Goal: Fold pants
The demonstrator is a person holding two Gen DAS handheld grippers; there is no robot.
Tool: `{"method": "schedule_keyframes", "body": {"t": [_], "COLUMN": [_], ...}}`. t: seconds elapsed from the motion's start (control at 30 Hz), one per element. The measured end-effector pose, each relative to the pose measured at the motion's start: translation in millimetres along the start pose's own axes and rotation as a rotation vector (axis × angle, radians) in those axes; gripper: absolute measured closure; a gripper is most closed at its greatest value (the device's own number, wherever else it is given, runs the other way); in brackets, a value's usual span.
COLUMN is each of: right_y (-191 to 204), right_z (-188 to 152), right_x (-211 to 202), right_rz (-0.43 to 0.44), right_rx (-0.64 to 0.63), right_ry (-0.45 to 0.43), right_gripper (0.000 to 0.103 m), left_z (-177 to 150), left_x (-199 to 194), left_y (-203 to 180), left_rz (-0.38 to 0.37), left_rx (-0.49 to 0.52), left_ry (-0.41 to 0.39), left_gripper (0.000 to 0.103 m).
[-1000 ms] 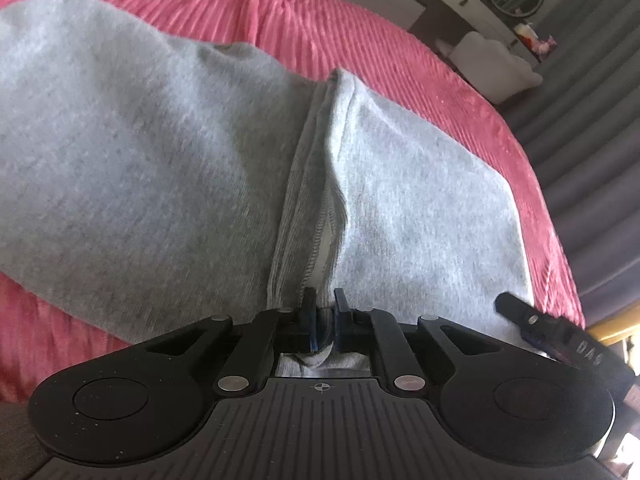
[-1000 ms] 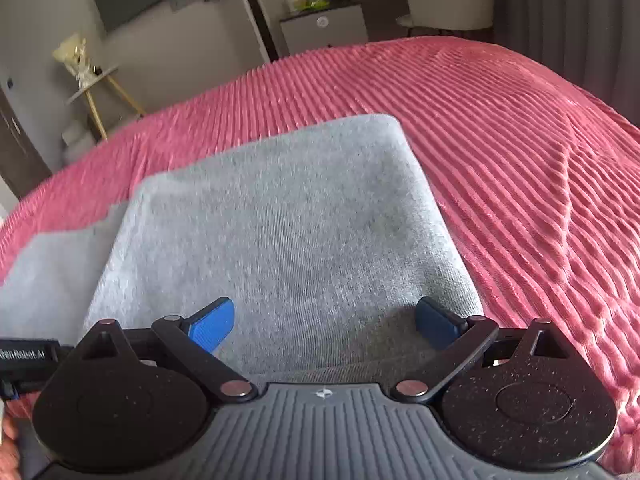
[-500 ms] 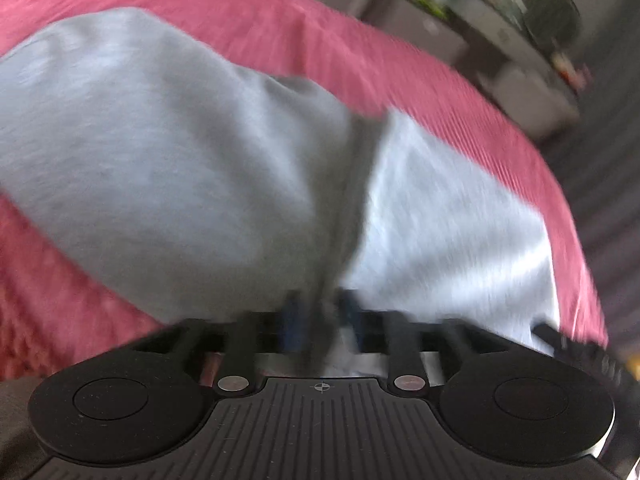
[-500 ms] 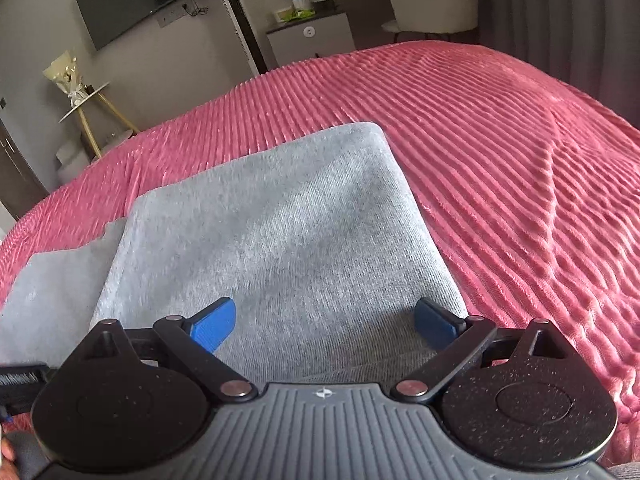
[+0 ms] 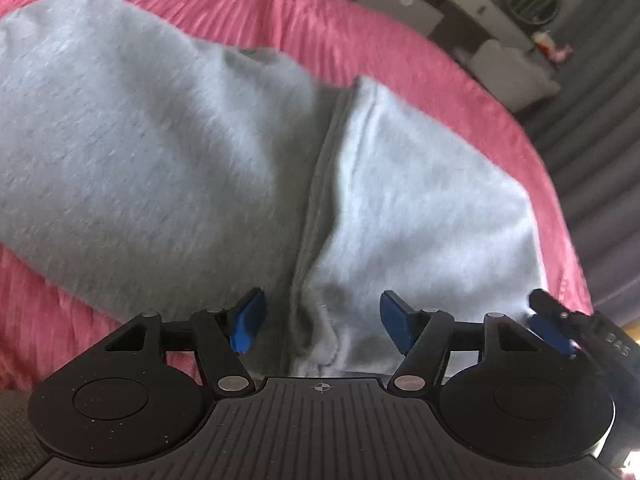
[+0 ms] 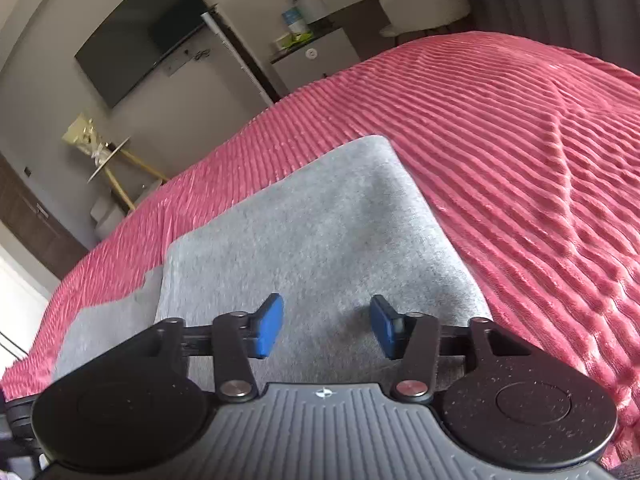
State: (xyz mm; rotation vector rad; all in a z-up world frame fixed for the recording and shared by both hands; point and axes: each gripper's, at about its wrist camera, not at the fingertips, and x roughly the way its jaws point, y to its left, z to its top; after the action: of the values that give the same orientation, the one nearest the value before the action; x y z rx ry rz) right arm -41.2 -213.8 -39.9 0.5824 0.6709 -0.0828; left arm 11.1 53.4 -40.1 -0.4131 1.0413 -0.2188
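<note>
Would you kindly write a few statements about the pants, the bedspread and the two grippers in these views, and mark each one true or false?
1. The pants are grey. True.
2. The pants lie on a blue bedspread. False: the bedspread is pinkish red and ribbed.
3. The left gripper is clamped shut on the cloth. False: its jaws are opening, with a bunched ridge of the pants between them and the pads clear of it.
4. The right gripper is over the folded pants. True; its jaws are closing.
5. A television hangs on the wall. True.
</note>
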Motion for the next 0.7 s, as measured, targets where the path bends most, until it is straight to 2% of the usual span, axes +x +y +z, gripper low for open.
{"method": "schedule_keyframes", "body": {"t": [0.1,0.2,0.27,0.37,0.43,0.47,0.53,0.63,0.7], "right_y": [6.0,9.5,12.0,13.0,14.2,14.5,18.8,27.8,30.4], "right_z": [-1.6,-3.1,-3.6,-4.0,-4.5,-4.6,-6.1,-9.3,-9.5], "right_x": [3.6,11.1,12.7,13.4,14.1,14.7,17.9,21.6,24.0], "right_rz": [-0.018,-0.046,-0.044,-0.013,0.006,0.012,0.027,-0.002,-0.014], "right_rx": [-0.040,-0.073,-0.090,-0.100,-0.105,-0.110,-0.135,-0.191,-0.204], "right_ry": [0.015,0.056,0.060,0.070,0.076,0.081,0.101,0.121,0.128], "right_gripper": [0.055,0.052,0.045,0.030,0.023,0.016,0.008,0.006,0.006], "left_z": [0.4,2.3,4.1,3.1,3.5,4.3,6.2,8.4,5.4], "left_x": [-6.3,-17.7,-27.2,-39.0,-46.2,-51.0,-60.1,-72.3,-77.1], "left_y": [3.5,22.2,40.1,71.7,92.5,102.4,119.7,150.9,177.3], "left_rz": [0.027,0.043,-0.006,-0.136,-0.220,-0.238,-0.257,-0.238,-0.220], "left_rx": [-0.018,-0.125,-0.234,-0.394,-0.456,-0.478,-0.512,-0.558,-0.627], "left_ry": [-0.041,-0.114,-0.162,-0.216,-0.239,-0.250,-0.277,-0.308,-0.325], "left_gripper": [0.038,0.038,0.035,0.029,0.025,0.024,0.022,0.022,0.022]}}
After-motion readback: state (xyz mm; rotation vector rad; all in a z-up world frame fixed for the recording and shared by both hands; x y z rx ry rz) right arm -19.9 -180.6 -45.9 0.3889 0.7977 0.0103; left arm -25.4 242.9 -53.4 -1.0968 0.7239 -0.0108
